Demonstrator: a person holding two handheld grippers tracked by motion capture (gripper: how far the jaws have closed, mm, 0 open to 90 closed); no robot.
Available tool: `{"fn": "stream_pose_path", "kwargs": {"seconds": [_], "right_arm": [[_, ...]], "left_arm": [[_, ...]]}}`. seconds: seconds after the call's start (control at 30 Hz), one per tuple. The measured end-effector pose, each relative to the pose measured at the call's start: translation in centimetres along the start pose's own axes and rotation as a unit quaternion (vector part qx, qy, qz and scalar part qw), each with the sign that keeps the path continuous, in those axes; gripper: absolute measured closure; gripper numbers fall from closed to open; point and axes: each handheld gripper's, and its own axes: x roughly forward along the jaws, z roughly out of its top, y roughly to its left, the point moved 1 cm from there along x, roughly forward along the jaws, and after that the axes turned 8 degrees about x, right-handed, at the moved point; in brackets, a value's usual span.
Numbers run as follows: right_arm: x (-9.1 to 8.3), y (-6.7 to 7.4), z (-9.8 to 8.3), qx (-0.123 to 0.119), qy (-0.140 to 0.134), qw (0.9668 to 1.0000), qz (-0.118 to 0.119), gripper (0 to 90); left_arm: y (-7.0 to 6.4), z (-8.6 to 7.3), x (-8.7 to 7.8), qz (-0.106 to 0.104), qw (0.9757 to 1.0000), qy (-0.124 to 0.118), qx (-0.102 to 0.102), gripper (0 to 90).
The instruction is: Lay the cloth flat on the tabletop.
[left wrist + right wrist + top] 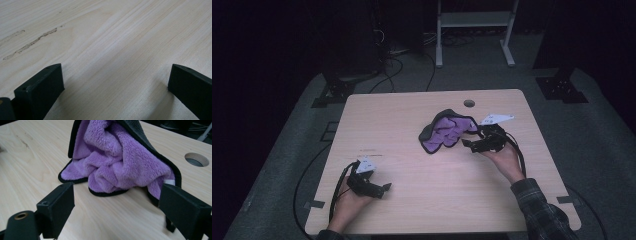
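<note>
A crumpled fleece cloth, purple on the inside with a dark grey outer face and black edging [446, 132], lies bunched in a heap on the pale wooden bench [412, 125], right of the middle and just short of the small round cable hole [469, 103] near the far edge. Part of the dark side is folded over the top of the heap, and the purple pile spills out towards the person.

The right gripper [468, 143] sits low over the bench just beside the cloth's right-hand edge, pointing at it. In the right gripper view its two black jaws stand wide apart, with bare wood between them; the cloth [120, 160] rises just beyond their tips. The right-hand jaw lies close against the black hem, where a small white label [169, 181] pokes out, though I cannot tell whether it touches. Nothing is held. The grey three-cornered plate on top of this gripper shows brightly from above, and a plaid sleeve [539, 207] covers the forearm behind it.

The left gripper [386, 187] rests near the front left corner of the bench, well apart from the cloth. Its jaws are likewise spread wide and empty, with only wood grain and a long pale scuff mark [32, 43] ahead of them.
</note>
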Motion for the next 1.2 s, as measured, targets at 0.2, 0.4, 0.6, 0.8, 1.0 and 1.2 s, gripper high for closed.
{"fn": "stream_pose_path", "kwargs": {"seconds": [0.2,0.4,0.6,0.8,1.0,1.2], "right_arm": [[1.9,0.1,0.3,0.003,-0.002,1.0000,0.001,13.2],[4.1,0.7,0.5,-0.010,0.011,0.9999,-0.001,13.7],[6.5,1.0,0.4,-0.020,0.022,0.9995,-0.014,14.4],[8.5,0.8,-0.1,-0.032,0.026,0.9986,-0.034,24.6],[8.4,0.2,-0.4,-0.022,0.011,0.9991,-0.035,49.5],[7.4,-0.1,-0.2,-0.014,0.009,0.9996,-0.024,69.4]], "left_arm": [[0.0,0.0,0.0,0.000,1.0000,0.000,0.000,0.0],[0.0,0.0,0.0,0.000,1.0000,0.000,0.000,0.0],[0.0,0.0,0.0,0.000,1.0000,0.000,0.000,0.0],[0.0,0.0,0.0,0.000,1.0000,0.000,0.000,0.0],[0.0,0.0,0.0,0.000,1.0000,0.000,0.000,0.0],[0.0,0.0,0.0,0.000,1.0000,0.000,0.000,0.0]]}}
